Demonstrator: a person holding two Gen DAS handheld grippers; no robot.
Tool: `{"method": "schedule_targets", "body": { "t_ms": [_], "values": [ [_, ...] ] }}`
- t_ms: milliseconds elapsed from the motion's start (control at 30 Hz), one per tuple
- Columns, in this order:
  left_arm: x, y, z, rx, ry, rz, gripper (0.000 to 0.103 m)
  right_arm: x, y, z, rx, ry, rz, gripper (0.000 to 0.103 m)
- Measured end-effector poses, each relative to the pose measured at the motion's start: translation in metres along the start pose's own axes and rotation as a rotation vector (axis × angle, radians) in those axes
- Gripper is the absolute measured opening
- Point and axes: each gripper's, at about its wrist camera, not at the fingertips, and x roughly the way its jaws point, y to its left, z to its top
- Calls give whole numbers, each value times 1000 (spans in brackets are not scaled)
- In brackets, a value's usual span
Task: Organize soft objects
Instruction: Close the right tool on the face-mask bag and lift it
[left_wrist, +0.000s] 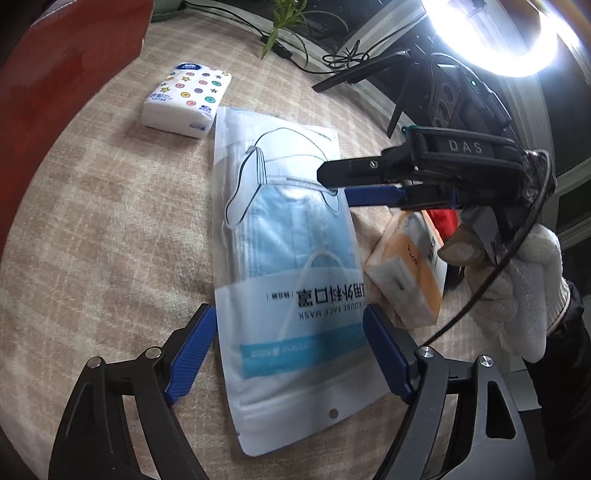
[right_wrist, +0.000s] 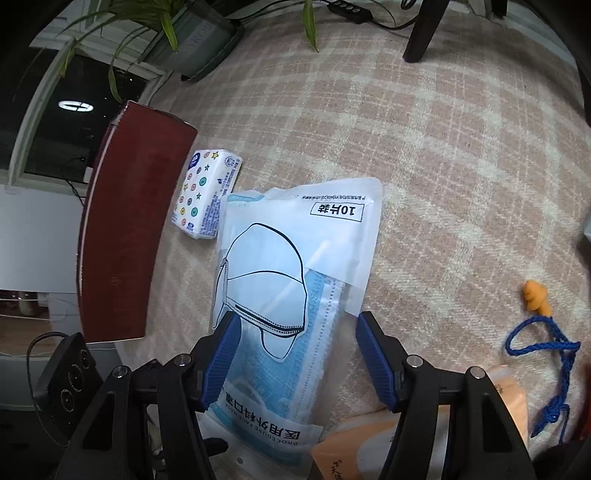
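Both grippers, left (left_wrist: 288, 354) and right (right_wrist: 295, 363), jaws apart astride one mask pack (left_wrist: 284, 236); two tissue packs (left_wrist: 186, 99).

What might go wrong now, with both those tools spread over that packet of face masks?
Three risks, I think:
1. Both the left tool and right tool straddle the same mask packet; closing together, they could tug it against each other or collide.
2. The packet looks slick and flat, so the pads may slip off it.
3. The orange tissue pack sits right beside it and could get nudged.
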Motion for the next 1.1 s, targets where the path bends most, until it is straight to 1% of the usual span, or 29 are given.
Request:
{"method": "schedule_targets", "body": {
  "t_ms": [100,167,267,333,367,433,467,533,567,633,767,833,900,967,1100],
  "values": [
    [1,1,4,-12,-4,-6,76,-1,-5,-6,14,-3,40,62],
    [4,1,6,-18,1,-12,70,-2,-10,-11,43,-2,85,62],
    [6,-4,7,2,0,-3,68,-4,-17,-20,65,5,126,62],
    [9,-6,9,1,0,-6,64,-5,-14,-25,43,8,113,62],
    [9,-5,9,-7,-4,-8,61,-4,-13,-26,41,10,111,61],
    [8,-4,9,-21,-8,-23,57,-3,-13,-27,50,11,109,60],
    [9,-3,10,-28,-7,-26,56,-2,-14,-27,52,11,106,59],
    [8,0,9,-34,-4,-29,56,-1,-12,-27,50,8,91,50],
    [8,0,10,-34,-3,-33,56,3,-8,-23,47,8,68,42],
    [7,1,10,-21,2,-23,56,4,-3,-22,19,10,12,40],
    [3,3,6,-40,-2,-2,55,1,-4,-23,-1,12,-28,39],
    [6,-2,7,-22,-7,5,56,0,0,-26,-23,6,-64,37],
    [7,-5,7,-12,-16,18,59,-2,-7,-28,3,1,-31,35],
    [9,-7,9,-12,-17,17,60,-4,-16,-29,49,-9,23,34],
    [10,-6,12,-27,-19,15,60,-6,-29,-30,94,-2,88,34]
  ]
}}
